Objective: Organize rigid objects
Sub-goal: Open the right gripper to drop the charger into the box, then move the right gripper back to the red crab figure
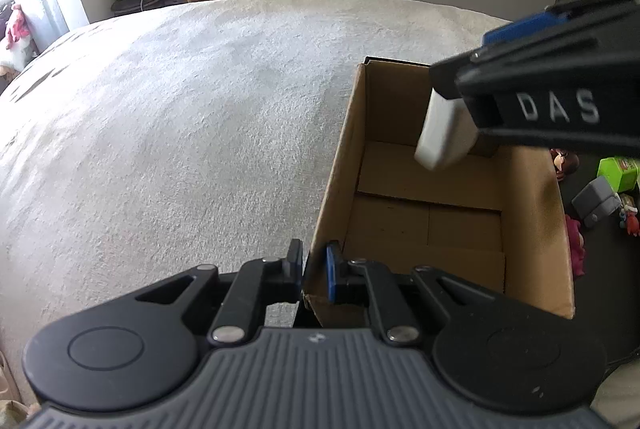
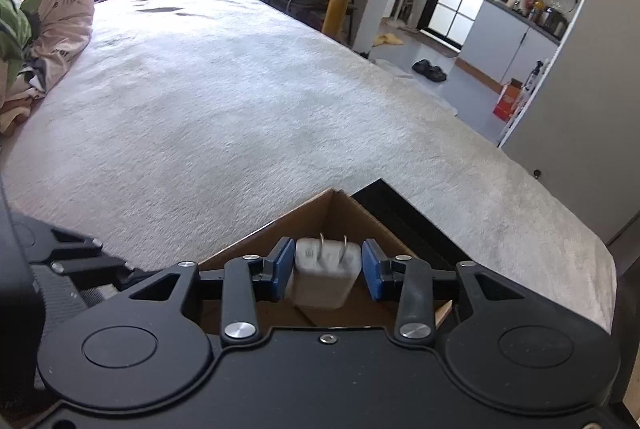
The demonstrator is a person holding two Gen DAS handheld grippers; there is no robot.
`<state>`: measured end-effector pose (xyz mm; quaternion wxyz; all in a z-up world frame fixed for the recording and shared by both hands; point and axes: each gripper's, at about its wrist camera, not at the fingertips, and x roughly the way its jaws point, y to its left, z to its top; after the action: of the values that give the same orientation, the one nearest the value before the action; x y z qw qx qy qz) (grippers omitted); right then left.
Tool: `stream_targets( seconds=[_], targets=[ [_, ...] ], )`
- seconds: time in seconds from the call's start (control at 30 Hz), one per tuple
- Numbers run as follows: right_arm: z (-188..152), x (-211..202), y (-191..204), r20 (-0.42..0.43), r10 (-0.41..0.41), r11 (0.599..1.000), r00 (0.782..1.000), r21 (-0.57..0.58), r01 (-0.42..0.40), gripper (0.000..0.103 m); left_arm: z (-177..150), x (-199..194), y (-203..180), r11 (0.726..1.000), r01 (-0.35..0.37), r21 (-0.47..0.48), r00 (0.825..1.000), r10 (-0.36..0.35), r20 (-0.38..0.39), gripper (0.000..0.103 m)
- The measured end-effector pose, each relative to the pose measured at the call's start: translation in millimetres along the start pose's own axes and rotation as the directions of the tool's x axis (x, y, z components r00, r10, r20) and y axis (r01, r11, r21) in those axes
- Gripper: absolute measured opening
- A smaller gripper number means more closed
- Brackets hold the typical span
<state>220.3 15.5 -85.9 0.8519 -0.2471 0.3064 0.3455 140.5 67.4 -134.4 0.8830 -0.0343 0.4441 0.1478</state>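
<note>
— Which step is this?

— The drop, I'd judge. The right gripper [image 2: 325,271] holds a white plug-in charger [image 2: 324,275], prongs forward, above the open cardboard box [image 1: 440,229]; in the wrist view its blue pads look slightly parted from the charger's sides, though I can't be sure.

— And the other?

— The left gripper [image 1: 314,269] is clamped on the box's near wall, steadying it.

— Next?

— Lower the charger over the box's bare corrugated floor and let go; smooth hard plastic should fall cleanly. Small toys [image 1: 600,197] lie just beside the box's right wall.
</note>
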Motion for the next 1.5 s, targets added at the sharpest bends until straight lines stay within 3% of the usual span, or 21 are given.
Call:
stream_targets(
  seconds=[0.1, 0.33, 0.8, 1.5],
  targets=[
    [1, -4, -4, 0.011, -0.023, 0.999, 1.000, 0.028, 0.022, 0.070, 0, 1, 0, 1.000, 0.013, 0.001, 1.000, -0.013, -0.006, 0.010],
    [-10, -19, -10, 0.018, -0.086, 0.995, 0.996, 0.042, 0.086, 0.083, 1, 2, 0, 1.000, 0.003, 0.005, 1.000, -0.002, -0.011, 0.010],
    [-52, -44, -33, -0.013, -0.096, 0.976, 0.995, 0.193, 0.096, 0.088, 2, 4, 0, 1.000, 0.004, 0.012, 1.000, -0.004, -0.028, 0.010],
    [-136, -64, -80, -0.048, -0.111, 0.897, 0.993, 0.424, 0.121, 0.088, 3, 4, -12, 0.997, -0.042, 0.061, 0.998, 0.044, -0.037, 0.010]
  ],
)
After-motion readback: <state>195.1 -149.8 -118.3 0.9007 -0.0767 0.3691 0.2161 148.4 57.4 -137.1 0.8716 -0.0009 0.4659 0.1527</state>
